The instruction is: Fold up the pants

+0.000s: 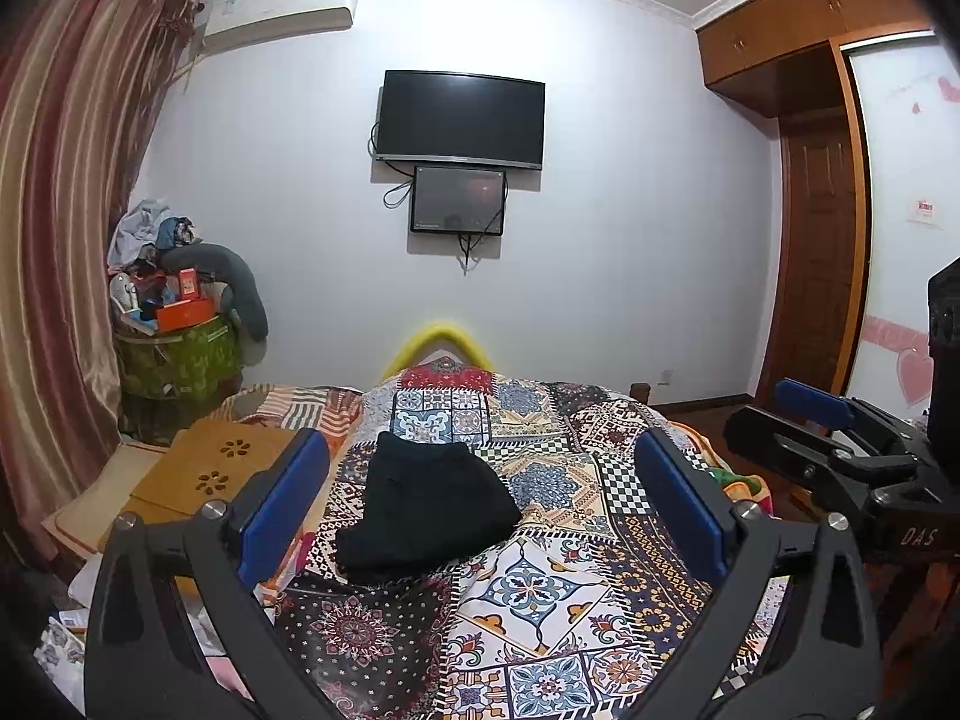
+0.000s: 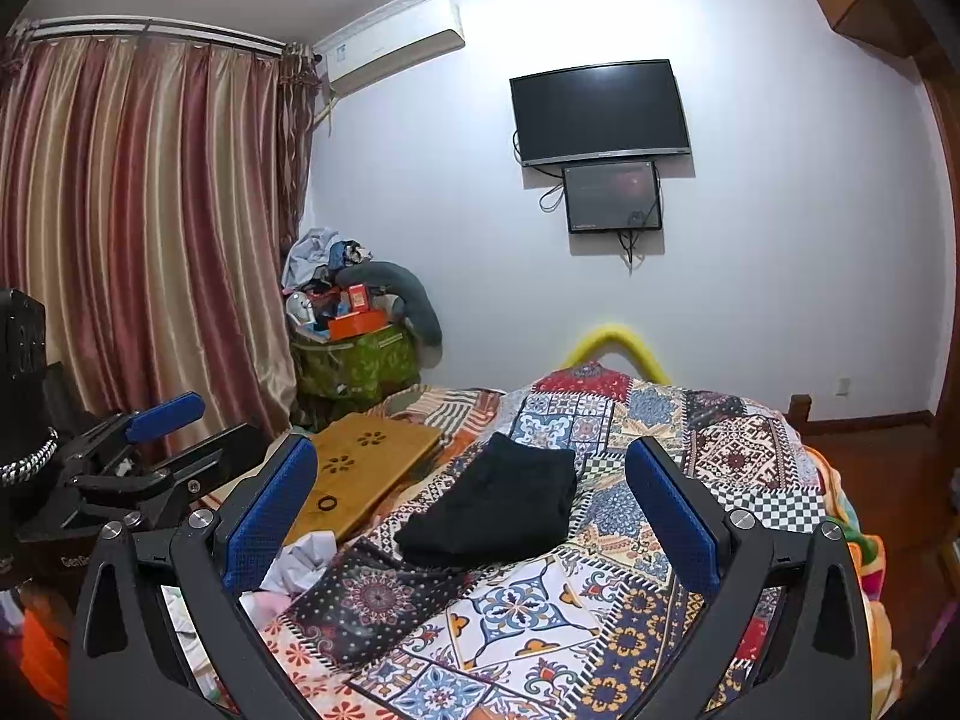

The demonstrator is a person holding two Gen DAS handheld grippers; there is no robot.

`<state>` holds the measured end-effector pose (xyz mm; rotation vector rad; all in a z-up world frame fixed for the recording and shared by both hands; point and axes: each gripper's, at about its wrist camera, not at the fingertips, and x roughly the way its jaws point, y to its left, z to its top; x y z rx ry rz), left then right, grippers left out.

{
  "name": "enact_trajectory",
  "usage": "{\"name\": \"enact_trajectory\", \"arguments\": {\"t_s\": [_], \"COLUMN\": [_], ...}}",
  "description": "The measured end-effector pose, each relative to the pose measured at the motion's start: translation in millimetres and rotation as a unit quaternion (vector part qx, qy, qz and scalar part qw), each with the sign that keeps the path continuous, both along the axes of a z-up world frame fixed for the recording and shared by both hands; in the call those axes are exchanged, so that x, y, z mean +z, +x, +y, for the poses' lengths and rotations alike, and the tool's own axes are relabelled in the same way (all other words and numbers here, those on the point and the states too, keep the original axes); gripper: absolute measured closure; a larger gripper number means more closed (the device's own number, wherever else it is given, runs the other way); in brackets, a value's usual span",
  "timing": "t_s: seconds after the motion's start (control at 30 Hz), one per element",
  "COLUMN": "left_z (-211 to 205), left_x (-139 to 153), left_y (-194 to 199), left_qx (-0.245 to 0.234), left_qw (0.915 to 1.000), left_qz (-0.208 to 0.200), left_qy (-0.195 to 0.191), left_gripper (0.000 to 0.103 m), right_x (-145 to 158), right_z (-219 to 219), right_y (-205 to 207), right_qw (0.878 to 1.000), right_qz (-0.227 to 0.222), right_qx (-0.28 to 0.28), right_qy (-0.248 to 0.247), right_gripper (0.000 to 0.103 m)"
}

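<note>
both sets of jaws stand wide and hold nothing: the left gripper and the right gripper hover above the patterned quilt. the black pants lie ahead of them as a compact bundle in the middle of the bed, long axis running away and slightly right. they look already folded. neither gripper seems clearly nearer; the bundle sits between them.

Pants lie on the bed; wooden tray left (beside them); television behind.
</note>
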<state>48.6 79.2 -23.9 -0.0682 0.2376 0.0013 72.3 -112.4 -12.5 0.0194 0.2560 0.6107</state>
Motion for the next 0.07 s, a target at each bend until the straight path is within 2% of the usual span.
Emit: {"name": "enact_trajectory", "arguments": {"t_s": [0.07], "left_z": [1.2], "left_x": [-0.2], "left_y": [-0.6], "left_qx": [-0.001], "left_qw": [1.0], "left_qz": [0.0], "left_qy": [0.0], "left_gripper": [0.0], "right_x": [-0.1], "right_z": [0.8], "right_y": [0.5], "right_qw": [1.0], "right_qz": [0.001], "right_qx": [0.001], "right_qy": [0.0], "right_gripper": [0.001]}}
